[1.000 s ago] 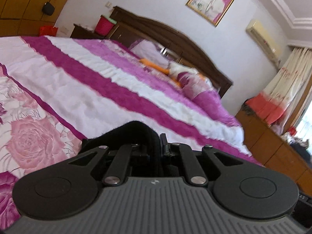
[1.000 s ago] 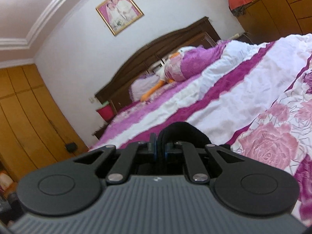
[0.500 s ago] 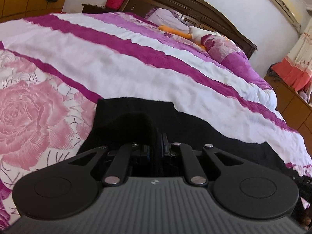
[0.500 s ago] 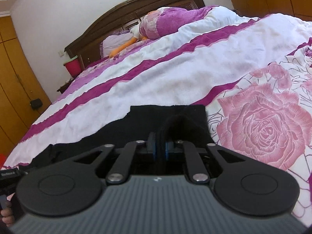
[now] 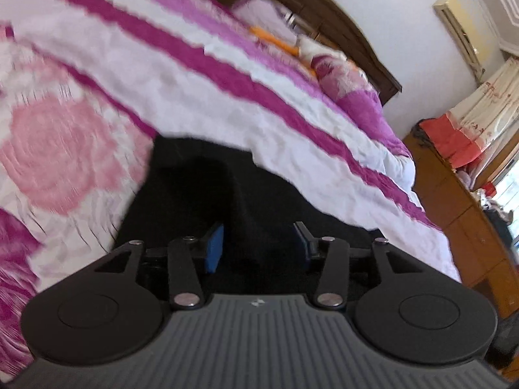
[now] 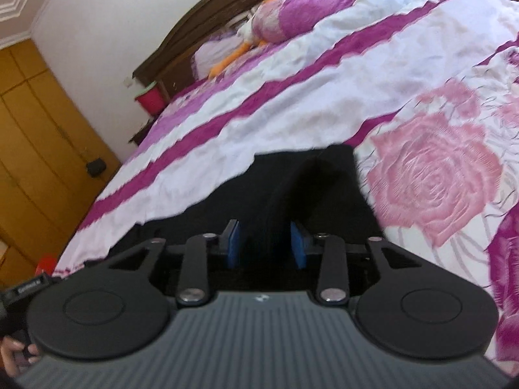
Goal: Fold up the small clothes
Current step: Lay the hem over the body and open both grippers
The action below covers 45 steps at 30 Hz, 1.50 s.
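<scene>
A small black garment [image 5: 207,188] lies flat on the bed's floral and striped quilt [image 5: 201,97]. My left gripper [image 5: 258,246] is open just above its left part, blue pads [image 5: 215,248] spread apart with black cloth between and below them. In the right wrist view the same garment [image 6: 292,188] lies under my right gripper [image 6: 266,244], which is open too, blue pads [image 6: 233,246] apart. A raised fold of the cloth [image 6: 308,181] stands just ahead of the right gripper.
The quilt [image 6: 324,97] stretches to a dark wooden headboard [image 6: 227,16] with pillows [image 5: 350,77]. Wooden drawers [image 5: 460,214] stand at the bed's right side, a wardrobe [image 6: 39,129] at the left. The other hand-held gripper [image 6: 22,291] shows at the lower left.
Both grippers were shut on the black garment, lowered it onto the quilt, and have now opened and let it go. The left view is blurred from motion.
</scene>
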Tool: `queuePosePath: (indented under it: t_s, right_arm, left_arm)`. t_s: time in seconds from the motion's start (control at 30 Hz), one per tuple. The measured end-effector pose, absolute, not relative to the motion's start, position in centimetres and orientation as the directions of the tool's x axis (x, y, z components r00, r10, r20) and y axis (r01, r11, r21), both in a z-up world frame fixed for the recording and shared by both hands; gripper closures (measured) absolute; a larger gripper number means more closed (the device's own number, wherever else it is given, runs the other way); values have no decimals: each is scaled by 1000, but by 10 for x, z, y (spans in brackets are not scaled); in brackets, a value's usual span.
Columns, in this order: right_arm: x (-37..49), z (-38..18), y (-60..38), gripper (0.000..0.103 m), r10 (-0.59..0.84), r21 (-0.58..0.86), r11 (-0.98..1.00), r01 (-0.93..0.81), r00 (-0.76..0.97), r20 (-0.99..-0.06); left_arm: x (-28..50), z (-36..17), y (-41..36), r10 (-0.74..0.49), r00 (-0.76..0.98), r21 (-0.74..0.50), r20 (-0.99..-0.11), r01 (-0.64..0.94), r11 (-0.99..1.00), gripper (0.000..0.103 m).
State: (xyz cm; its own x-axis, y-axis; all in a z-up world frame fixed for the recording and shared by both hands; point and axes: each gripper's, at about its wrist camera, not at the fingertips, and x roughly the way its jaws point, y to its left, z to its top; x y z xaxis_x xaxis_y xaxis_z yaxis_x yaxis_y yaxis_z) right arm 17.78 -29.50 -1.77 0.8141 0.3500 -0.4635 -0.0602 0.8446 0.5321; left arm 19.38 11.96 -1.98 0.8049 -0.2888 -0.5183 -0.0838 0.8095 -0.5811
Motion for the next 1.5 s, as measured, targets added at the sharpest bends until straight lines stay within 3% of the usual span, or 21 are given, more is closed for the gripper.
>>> queuePosePath:
  t_s: [0.07,0.13,0.17,0.2,0.4,0.53,0.6,0.7,0.9,1.17,1.5]
  right_arm:
    - [182,-20,-290,68,360,522,849,-77,808,-467]
    - [185,-19,-288,92,385,529,843,-101,800,-461]
    - [188,-17,-287,92,397,535,837,-112,798,-455]
    - [190,-15,-288,93,404,544,830,-120,802,-439]
    - [216,2,-296,91,378,613,783,-106,863,-334]
    - [245,-4,-296,87,327,628,778,-26,870,-369]
    - [254,-8,-295,69,302,620,785,9,868,-395]
    - [255,-10,-296,55,262,614,789,31,886,-381]
    - [241,-4,-300,55,275,577,817,-9,885,-375]
    - [196,6,-293,55,308,473,876,-93,862,-402]
    - [152,16,-296,55,296,380,917,-123,848,-441]
  left_arm:
    - [202,-24,116,-305,799,-605,-519,-91,791,53]
    - [210,-23,113,-330,796,-608,-508,-60,792,73]
    - [214,-21,112,-342,799,-614,-494,-43,788,85]
    - [218,-18,112,-353,805,-625,-476,-28,780,85]
    - [253,-1,111,-277,848,-579,-452,-42,814,85]
    - [275,6,109,-216,859,-506,-464,-57,861,84]
    - [281,8,108,-191,859,-468,-475,-62,882,83]
    - [284,11,109,-165,865,-433,-474,-66,899,76]
    - [271,10,116,-169,867,-417,-469,-48,908,71]
    - [232,3,109,-146,805,-281,-575,-27,959,71]
    - [182,2,121,-94,768,-220,-633,-62,973,71]
